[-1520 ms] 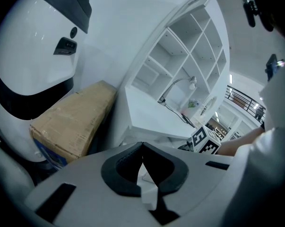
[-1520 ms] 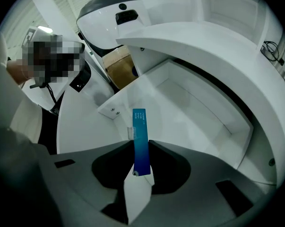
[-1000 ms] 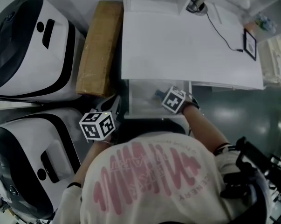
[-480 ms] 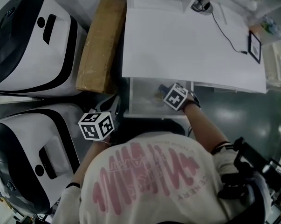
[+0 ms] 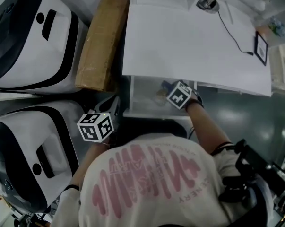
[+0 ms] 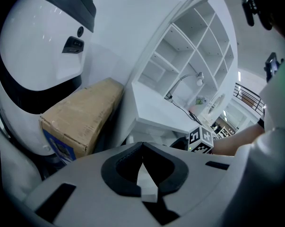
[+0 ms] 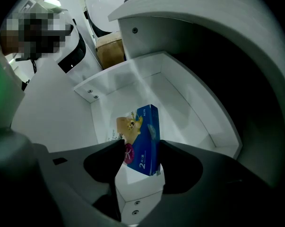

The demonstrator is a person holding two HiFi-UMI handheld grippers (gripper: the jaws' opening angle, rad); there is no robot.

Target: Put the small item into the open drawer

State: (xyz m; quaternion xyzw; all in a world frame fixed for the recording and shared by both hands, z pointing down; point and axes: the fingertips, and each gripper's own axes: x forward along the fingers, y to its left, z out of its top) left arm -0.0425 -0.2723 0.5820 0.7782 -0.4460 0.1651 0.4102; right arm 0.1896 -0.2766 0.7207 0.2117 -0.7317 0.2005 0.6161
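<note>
The small item is a blue box (image 7: pixel 144 136) with a yellow cartoon picture. It stands on edge inside the open white drawer (image 7: pixel 180 93), between the jaws of my right gripper (image 7: pixel 142 145). Those jaws are opening, and the pads no longer seem to press on the box. In the head view the right gripper (image 5: pixel 167 88) reaches into the drawer (image 5: pixel 151 112) under the desk edge, and the box (image 5: pixel 159 96) shows only as a small patch. My left gripper (image 5: pixel 113 105) hangs left of the drawer, beside the cardboard box, with its jaws (image 6: pixel 142 145) together and nothing in them.
A white desk top (image 5: pixel 189 41) overhangs the drawer. It carries a lamp base (image 5: pixel 208 1), a cable and a small framed tablet (image 5: pixel 261 48). A long cardboard box (image 5: pixel 99 41) lies left of it. Two white-and-black machines (image 5: pixel 33 37) (image 5: pixel 33 150) fill the left side. White cubby shelves (image 6: pixel 194 56) stand behind the desk.
The right gripper has moved a little farther into the drawer. The left gripper has drifted slightly left and down.
</note>
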